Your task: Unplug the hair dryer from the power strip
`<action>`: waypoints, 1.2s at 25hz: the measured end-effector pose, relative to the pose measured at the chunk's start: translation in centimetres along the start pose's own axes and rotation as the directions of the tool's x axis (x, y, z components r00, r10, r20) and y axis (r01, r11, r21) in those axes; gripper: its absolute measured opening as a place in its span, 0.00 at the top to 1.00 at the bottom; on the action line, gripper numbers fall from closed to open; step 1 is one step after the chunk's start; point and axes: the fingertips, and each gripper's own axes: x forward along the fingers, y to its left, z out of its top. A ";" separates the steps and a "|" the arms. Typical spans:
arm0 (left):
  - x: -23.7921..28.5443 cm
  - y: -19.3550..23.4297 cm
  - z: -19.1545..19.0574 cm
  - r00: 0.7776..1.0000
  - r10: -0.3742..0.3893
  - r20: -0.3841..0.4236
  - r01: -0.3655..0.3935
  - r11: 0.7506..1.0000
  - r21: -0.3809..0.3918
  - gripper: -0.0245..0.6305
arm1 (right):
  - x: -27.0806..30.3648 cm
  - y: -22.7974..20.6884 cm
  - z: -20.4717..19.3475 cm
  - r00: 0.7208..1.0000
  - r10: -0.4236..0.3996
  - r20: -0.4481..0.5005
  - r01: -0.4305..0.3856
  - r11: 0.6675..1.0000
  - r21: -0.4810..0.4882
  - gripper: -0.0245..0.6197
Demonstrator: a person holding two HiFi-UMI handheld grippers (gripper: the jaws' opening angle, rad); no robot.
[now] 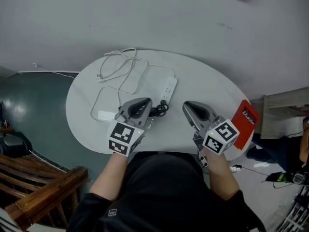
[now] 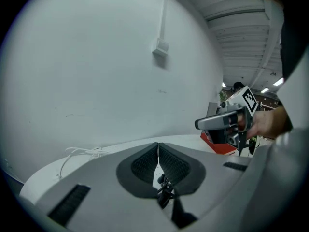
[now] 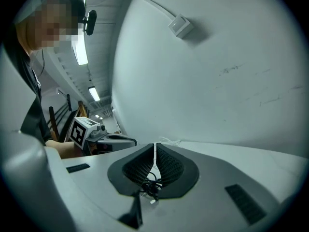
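Observation:
A white power strip (image 1: 168, 90) lies near the middle of the round white table (image 1: 212, 88). A tangle of black cord (image 1: 159, 110) sits at its near end, and I cannot make out a hair dryer body. My left gripper (image 1: 144, 103) hovers just left of that cord with its jaws pressed together and nothing between them. My right gripper (image 1: 189, 106) is just right of the cord, also shut and empty. In the left gripper view the shut left gripper (image 2: 158, 146) shows the black cord (image 2: 164, 191) below its pads. The right gripper (image 3: 155, 146) shows the black cord (image 3: 149, 187) the same way.
Loops of white cable (image 1: 120, 69) lie at the table's far left, with a white block (image 1: 106, 115) nearer. A red box (image 1: 245, 122) rests at the right edge. A grey wall stands behind the table. A wooden bench (image 1: 43, 187) is at lower left.

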 end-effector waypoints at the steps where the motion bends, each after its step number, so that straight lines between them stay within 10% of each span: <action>1: 0.3 -0.2 -0.2 1.000 0.003 -0.009 -0.003 1.000 -0.001 0.94 | -0.3 -0.5 -0.7 1.000 0.002 -0.009 -0.002 1.000 0.016 0.90; 13: 4.3 -1.6 -6.5 0.983 0.005 -0.183 -0.004 1.000 0.007 0.93 | -0.6 -3.0 -4.2 0.997 0.056 -0.059 -0.050 0.993 0.103 0.90; 18: 6.5 -2.6 -9.2 0.955 -0.028 -0.295 0.050 0.997 0.066 0.67 | 0.0 -2.9 -4.4 0.994 0.086 -0.075 -0.077 0.991 0.113 0.90; 30: 8.5 -2.3 -12.9 0.904 -0.047 -0.425 0.114 0.985 0.132 0.68 | 2.3 -3.6 -4.9 0.987 0.106 -0.122 -0.093 0.990 0.109 0.90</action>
